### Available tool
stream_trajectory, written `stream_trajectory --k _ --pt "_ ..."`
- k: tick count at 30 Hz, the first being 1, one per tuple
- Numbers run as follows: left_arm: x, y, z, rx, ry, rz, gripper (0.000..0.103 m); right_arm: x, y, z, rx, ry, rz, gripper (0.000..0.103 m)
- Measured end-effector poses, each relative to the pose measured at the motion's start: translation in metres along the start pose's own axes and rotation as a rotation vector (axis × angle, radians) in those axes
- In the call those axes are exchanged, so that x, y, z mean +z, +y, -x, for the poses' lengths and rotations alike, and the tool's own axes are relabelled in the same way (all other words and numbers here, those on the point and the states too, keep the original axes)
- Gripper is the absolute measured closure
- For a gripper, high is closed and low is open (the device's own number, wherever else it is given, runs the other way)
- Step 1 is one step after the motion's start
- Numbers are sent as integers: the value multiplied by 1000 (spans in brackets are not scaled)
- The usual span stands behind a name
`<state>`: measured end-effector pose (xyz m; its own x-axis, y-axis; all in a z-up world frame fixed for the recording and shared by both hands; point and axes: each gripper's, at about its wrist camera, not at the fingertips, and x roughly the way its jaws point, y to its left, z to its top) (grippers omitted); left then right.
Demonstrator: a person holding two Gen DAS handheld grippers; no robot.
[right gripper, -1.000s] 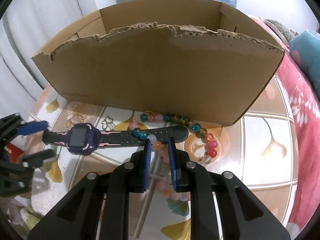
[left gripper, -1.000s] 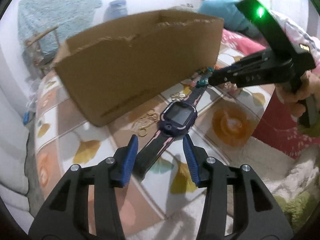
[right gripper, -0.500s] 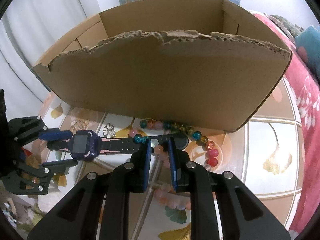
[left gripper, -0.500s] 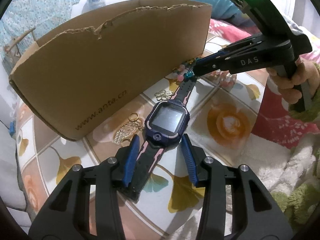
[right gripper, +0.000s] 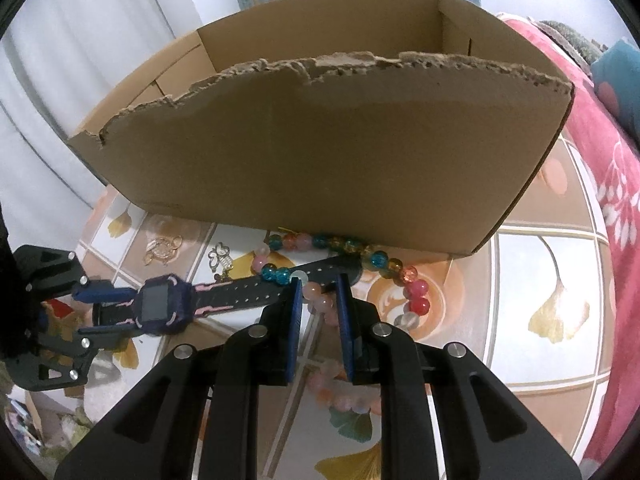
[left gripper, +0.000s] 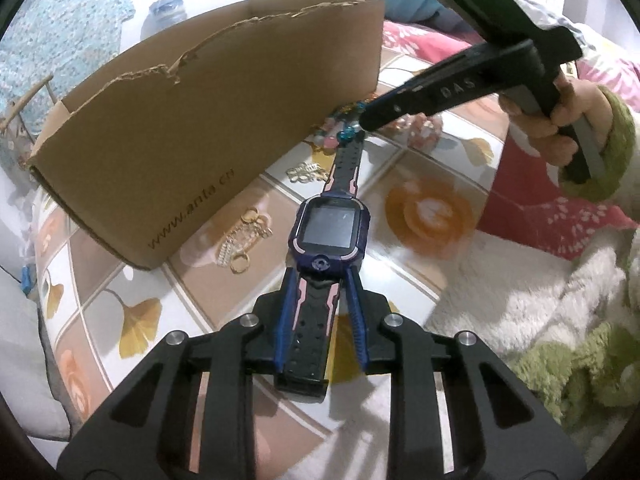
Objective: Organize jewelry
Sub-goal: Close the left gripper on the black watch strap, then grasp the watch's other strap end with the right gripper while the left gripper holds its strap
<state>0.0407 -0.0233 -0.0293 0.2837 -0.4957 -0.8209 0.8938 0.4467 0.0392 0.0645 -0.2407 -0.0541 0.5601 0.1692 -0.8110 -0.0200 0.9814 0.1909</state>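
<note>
A purple smartwatch (left gripper: pixel 330 228) with a black and pink strap lies on the tiled tabletop beside a torn cardboard box (left gripper: pixel 208 128). My left gripper (left gripper: pixel 320 276) has closed in on the strap just behind the watch face, pads against its edges. My right gripper (right gripper: pixel 318 286) is nearly shut around a pale pink bead bracelet (right gripper: pixel 320 300); whether it pinches it I cannot tell. A multicoloured bead bracelet (right gripper: pixel 384 264) lies under the box's front wall (right gripper: pixel 320 152). The watch (right gripper: pixel 160 306) and the left gripper (right gripper: pixel 100 312) show in the right wrist view.
Gold earrings (left gripper: pixel 242 240) and a butterfly charm (left gripper: pixel 306 172) lie by the box; the butterfly charm (right gripper: pixel 220 258) also shows in the right wrist view. A red floral blanket (right gripper: pixel 608 200) lies right of the table. A fluffy white and green cover (left gripper: pixel 540 312) borders the table edge.
My left gripper moved forward over the watch strap and its jaws narrowed from wide open to gripping the strap. My right gripper edged slightly forward over the pink beads.
</note>
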Motion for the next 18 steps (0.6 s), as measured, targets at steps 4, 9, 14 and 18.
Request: stream_trajectory --k 4,9,14,18 --pt "-4 -4 5 24 -2 -11 79 3 1 2 -13 -9 4 86" --pt "-12 -2 8 38 -9 -4 79 11 1 2 -103 -13 17 86" --pt "-14 -3 8 56 -7 -9 79 11 17 15 7 -16 78 86" --pt "-16 -2 8 64 -8 -11 79 -2 49 2 110 99 191 86"
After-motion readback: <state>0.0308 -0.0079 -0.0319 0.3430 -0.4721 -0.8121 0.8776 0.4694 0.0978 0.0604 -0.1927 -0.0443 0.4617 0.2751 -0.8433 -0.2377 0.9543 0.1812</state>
